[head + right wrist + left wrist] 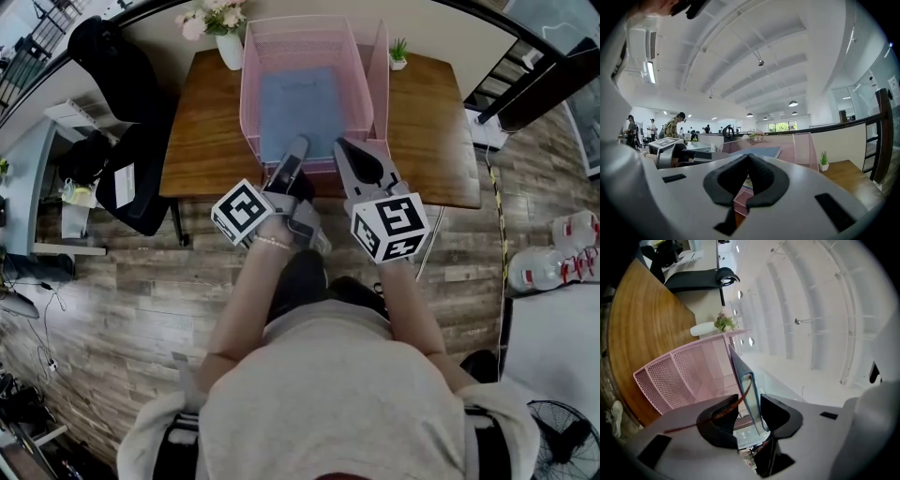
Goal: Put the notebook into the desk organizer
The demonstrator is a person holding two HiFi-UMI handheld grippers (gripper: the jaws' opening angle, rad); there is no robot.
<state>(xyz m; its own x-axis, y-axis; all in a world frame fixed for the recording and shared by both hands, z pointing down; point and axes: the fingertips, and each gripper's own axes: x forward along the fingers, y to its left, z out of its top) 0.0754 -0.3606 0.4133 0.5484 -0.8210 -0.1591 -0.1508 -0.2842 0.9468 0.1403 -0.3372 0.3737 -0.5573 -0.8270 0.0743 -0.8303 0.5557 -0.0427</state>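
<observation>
A blue-grey notebook (pixel 300 108) lies inside the pink mesh desk organizer (pixel 246 94) on the wooden table (pixel 202 141). My left gripper (pixel 298 145) reaches over the organizer's near edge. In the left gripper view the notebook (pixel 745 380) stands edge-on between the jaws of the left gripper (pixel 750 406), with a gap at the left pad, so the jaws are open around it. A thin brown strap (pixel 740 401) crosses the left pad. Pink mesh of the organizer (pixel 670 376) shows behind. My right gripper (pixel 340 145) sits beside it, shut and empty (pixel 749 157); beyond it are the notebook (pixel 757 151) and organizer (pixel 801 145).
A white vase of flowers (pixel 228 37) stands at the table's far left of the organizer and a small potted plant (pixel 398 53) at its far right. A black office chair (pixel 122 112) is left of the table. Large water bottles (pixel 562 253) lie on the floor at right.
</observation>
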